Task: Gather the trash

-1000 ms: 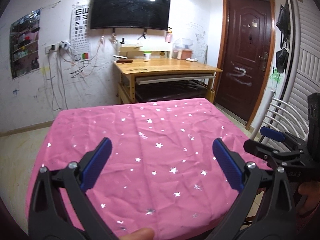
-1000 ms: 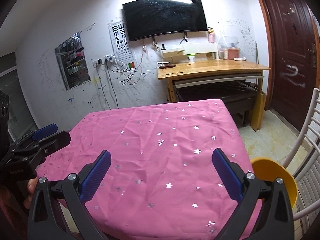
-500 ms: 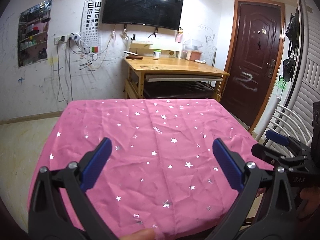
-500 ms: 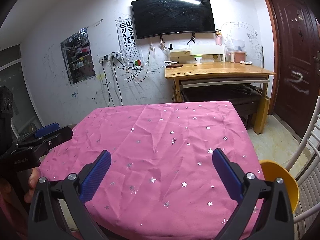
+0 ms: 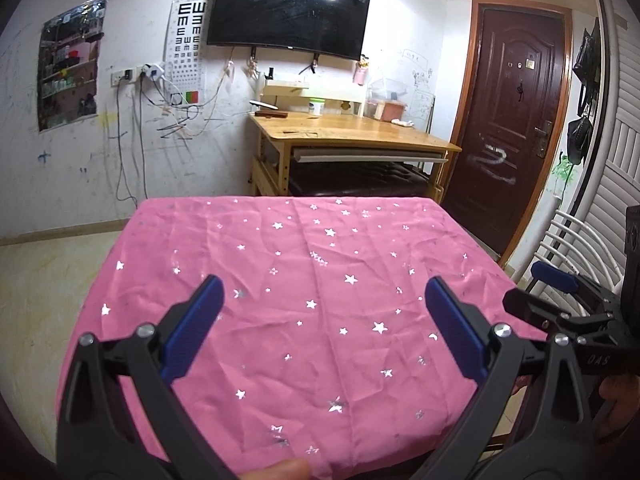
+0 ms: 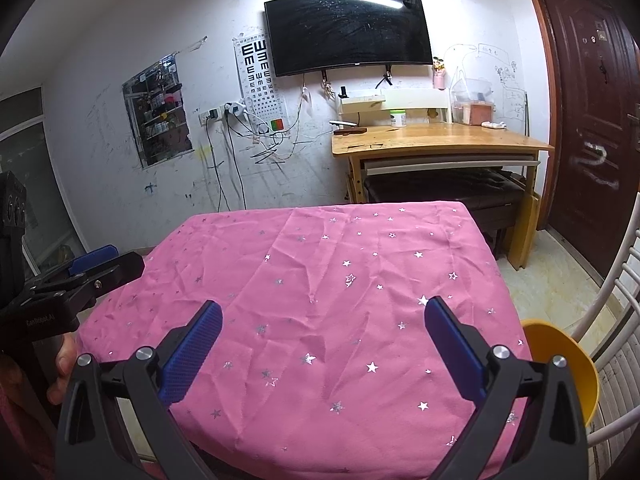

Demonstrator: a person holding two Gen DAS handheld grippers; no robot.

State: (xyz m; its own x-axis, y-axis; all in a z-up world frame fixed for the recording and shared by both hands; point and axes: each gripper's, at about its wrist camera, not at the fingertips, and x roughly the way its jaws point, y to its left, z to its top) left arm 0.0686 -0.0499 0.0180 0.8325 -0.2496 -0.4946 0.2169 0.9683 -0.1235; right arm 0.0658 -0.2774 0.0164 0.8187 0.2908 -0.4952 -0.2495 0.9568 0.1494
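A table under a pink cloth with silver stars fills the middle of both wrist views. No trash shows on it. My left gripper is open and empty, held above the cloth's near edge. My right gripper is open and empty, also above the near edge. The right gripper shows at the right of the left wrist view. The left gripper shows at the left of the right wrist view.
A yellow bowl-shaped container sits by the table's right side, beside a white chair. A wooden desk stands against the far wall under a wall TV. A brown door is at right.
Both grippers have risen and tilted up a little, so the table sits lower and farther in both views. Both stay open and empty.
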